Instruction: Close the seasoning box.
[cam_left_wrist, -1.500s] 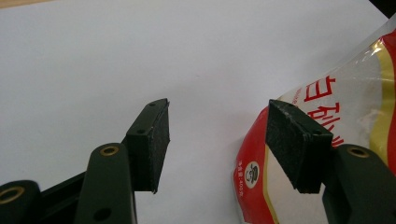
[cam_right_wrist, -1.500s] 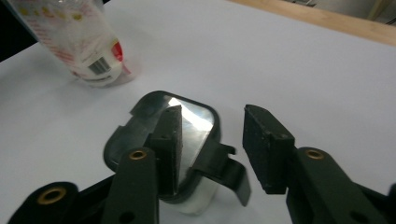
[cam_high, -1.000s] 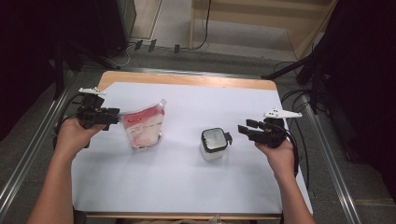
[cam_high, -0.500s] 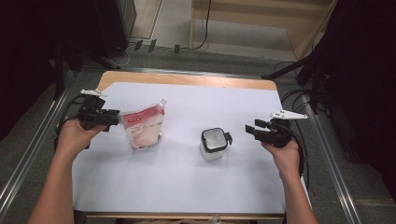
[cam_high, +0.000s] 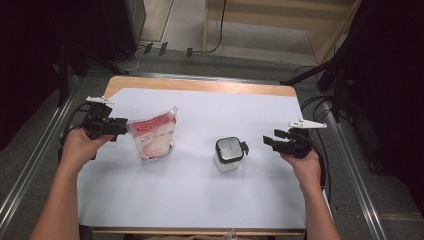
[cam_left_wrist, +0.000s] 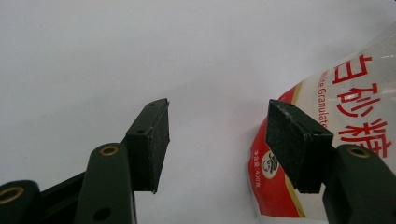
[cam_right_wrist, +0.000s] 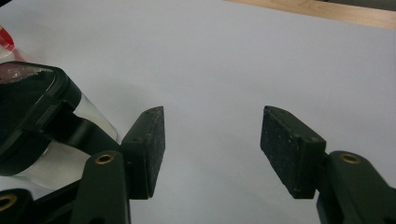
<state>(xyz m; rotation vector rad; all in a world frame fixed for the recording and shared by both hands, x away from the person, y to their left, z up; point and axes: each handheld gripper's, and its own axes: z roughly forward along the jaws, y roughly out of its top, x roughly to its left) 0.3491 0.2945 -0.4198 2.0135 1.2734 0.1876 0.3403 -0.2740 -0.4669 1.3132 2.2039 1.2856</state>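
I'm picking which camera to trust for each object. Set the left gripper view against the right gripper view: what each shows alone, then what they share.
Left gripper view alone: the red-and-white sugar pouch, beside the left gripper's right-hand pad, with nothing between the open jaws.

Right gripper view alone: the clear jar with a black lid, left of the right gripper, whose jaws have just been opening on nothing, and a wooden table edge.

Both: the white table cover.

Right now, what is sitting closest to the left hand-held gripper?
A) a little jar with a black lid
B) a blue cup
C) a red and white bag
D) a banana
C: in the high view the red and white bag lies right beside the left hand-held gripper, while the jar with the black lid stands over by the right hand-held gripper.
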